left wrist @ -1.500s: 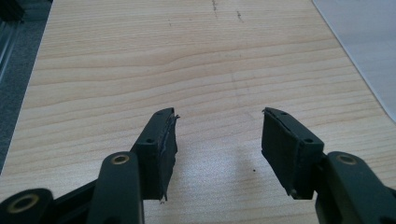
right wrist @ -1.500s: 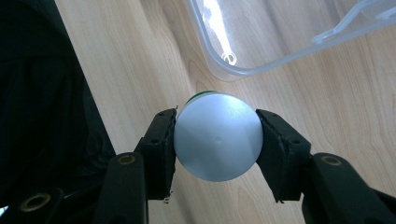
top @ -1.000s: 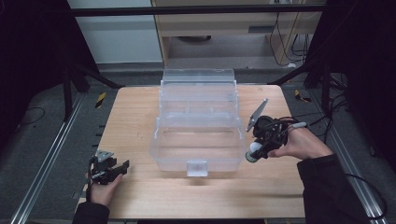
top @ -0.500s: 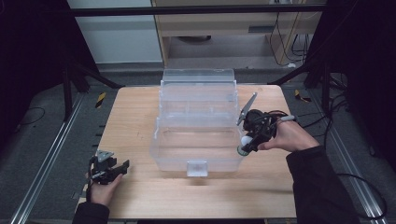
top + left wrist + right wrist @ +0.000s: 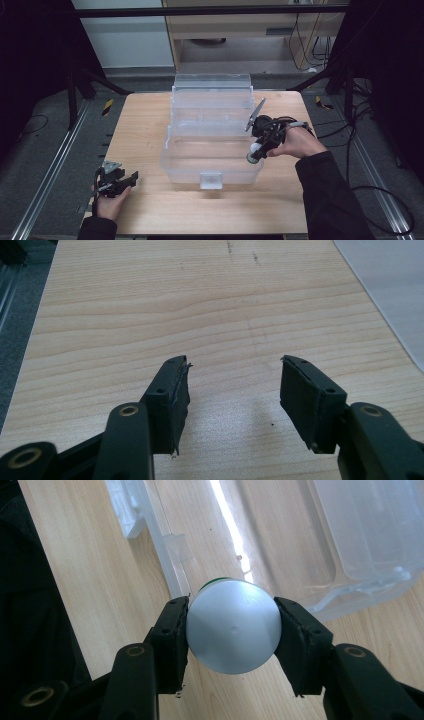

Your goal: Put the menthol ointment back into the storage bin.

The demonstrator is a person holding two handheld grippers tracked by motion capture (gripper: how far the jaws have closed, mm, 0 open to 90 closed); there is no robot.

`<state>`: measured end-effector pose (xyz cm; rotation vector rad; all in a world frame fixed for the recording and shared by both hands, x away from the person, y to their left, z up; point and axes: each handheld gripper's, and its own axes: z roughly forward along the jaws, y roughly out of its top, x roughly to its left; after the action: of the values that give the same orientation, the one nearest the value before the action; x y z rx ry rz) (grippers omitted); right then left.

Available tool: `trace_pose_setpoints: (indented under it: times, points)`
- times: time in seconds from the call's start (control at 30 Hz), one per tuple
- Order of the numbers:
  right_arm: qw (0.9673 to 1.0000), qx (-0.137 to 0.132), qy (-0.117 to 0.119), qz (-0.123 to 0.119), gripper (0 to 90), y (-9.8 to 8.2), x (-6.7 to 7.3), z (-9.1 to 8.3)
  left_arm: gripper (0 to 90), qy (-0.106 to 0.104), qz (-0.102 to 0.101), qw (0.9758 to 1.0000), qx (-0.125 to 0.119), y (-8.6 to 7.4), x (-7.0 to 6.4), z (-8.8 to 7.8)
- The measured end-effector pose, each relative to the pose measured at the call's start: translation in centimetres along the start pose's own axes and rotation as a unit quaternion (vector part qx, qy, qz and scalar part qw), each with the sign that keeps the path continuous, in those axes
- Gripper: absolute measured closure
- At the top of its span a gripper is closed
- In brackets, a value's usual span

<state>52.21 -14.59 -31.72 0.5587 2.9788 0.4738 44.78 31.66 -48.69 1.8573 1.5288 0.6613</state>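
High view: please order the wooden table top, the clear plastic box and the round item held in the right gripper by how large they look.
1. Wooden table top, largest.
2. Clear plastic box, clearly smaller than the table.
3. Round silver-capped item clamped in the right gripper, by far the smallest.

Your wooden bench (image 5: pixel 150 120) has a few dark specks in its grain near twelve o'clock in the left gripper view. Beyond it at twelve o'clock stands a pale cabinet (image 5: pixel 240 30), cables (image 5: pixel 305 45) hanging at one o'clock. Yellow-black tape (image 5: pixel 107 106) marks the grey floor (image 5: pixel 35 150) at ten o'clock.
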Motion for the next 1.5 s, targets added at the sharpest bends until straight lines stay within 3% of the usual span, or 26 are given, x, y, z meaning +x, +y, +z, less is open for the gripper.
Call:
trace_pose_setpoints:
  times: [0.33, 0.7, 1.5]
  points:
    - [1.0, 0.008, 0.003, -0.005, 50.4, 0.5, -0.2, 2.1, 44.8, -0.001, 0.001, 1.0, -0.001, 0.0, 0.0, 0.0]
    - [0.9998, 0.016, 0.006, -0.002, 50.4, -0.6, -0.8, 4.2, 44.8, 0.0, 0.001, 1.0, -0.001, 0.0, 0.0, 0.0]
    - [0.9996, 0.023, 0.018, 0.0, 50.4, -1.7, -1.1, 7.1, 44.9, 0.001, 0.001, 1.0, -0.002, 0.1, 0.0, 0.0]
